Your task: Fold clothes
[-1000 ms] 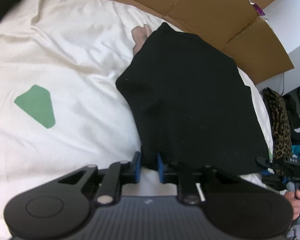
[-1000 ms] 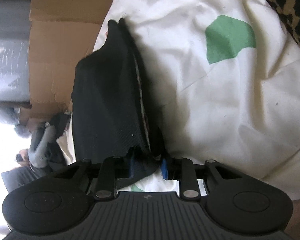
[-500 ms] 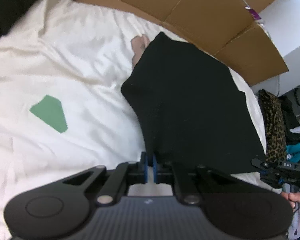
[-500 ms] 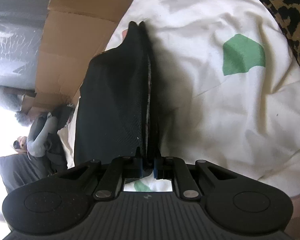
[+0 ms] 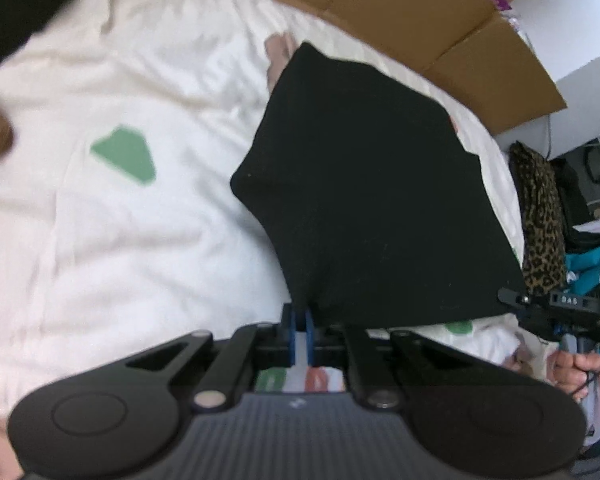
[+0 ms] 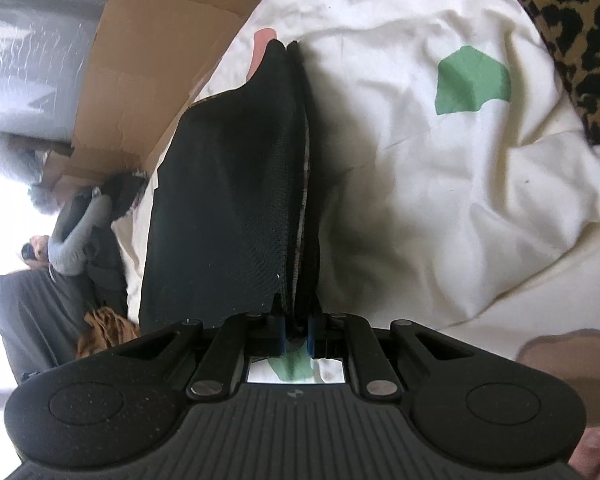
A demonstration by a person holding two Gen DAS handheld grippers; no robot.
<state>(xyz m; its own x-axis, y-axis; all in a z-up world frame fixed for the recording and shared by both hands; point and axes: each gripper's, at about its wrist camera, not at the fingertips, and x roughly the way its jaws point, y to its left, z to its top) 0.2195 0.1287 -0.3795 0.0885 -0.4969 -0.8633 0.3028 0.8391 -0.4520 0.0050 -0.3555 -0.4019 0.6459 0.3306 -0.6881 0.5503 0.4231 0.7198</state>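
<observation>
Left wrist view is showing the left gripper [image 5: 299, 330] pinching the black garment's [image 5: 372, 200] near corner, cloth stretching away toward the bed's [image 5: 100, 240] cardboard-side edge; the right gripper [image 6: 296, 334] is clamping the other near corner.

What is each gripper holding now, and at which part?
Both hold the black garment: the left gripper pinches its near corner, the right gripper pinches its near edge, several layers together.

A bed covered by a rumpled cream sheet with green patches [image 5: 112, 240], a leopard-print fabric [image 5: 540, 220] lying at its edge.
</observation>
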